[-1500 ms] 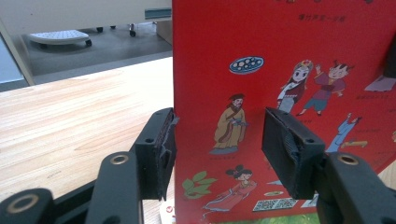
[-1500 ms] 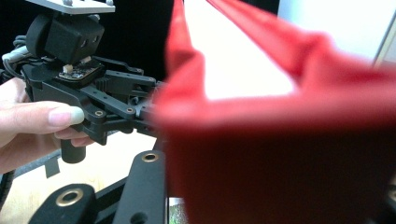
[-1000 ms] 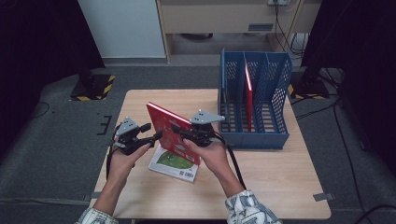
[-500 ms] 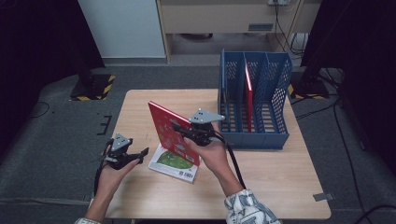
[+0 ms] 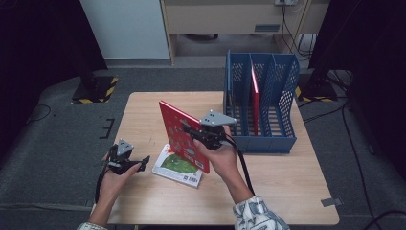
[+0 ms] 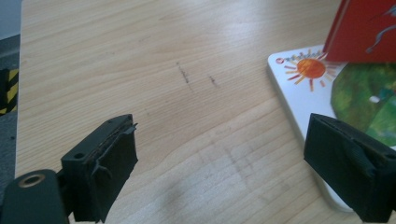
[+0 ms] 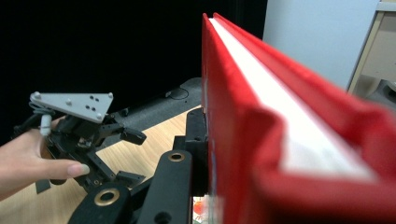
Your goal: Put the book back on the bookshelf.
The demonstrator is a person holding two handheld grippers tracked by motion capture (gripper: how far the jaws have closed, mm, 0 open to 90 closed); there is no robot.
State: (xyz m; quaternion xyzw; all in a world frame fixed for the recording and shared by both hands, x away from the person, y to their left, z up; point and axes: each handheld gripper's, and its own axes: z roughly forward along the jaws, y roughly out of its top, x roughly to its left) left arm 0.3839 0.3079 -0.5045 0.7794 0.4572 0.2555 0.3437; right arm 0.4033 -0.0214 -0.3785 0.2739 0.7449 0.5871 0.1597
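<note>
The red hardcover book [image 5: 183,135] has been let go by the left claw [image 5: 142,163], whose jaws have just been opening and now stand wide and empty low over the wooden counter [image 5: 287,182], so the book is carried upright by the right claw [image 5: 187,130] alone, clamped on its edge. Matte stiff covers and a white page block are seen; a glossy picture book [image 5: 179,166] lies flat beneath, and a perforated blue file rack [image 5: 261,103] is judged the destination

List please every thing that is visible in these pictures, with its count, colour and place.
Table: one, light wood, centre.
File rack: one, blue, table's far right.
Red book in rack: one, upright in a middle slot.
Red book: one, held upright above the table.
Picture book: one, white and green, flat on the table.
Left gripper: one, black, open, low over the table's left edge.
Right gripper: one, black, shut on the red book.
</note>
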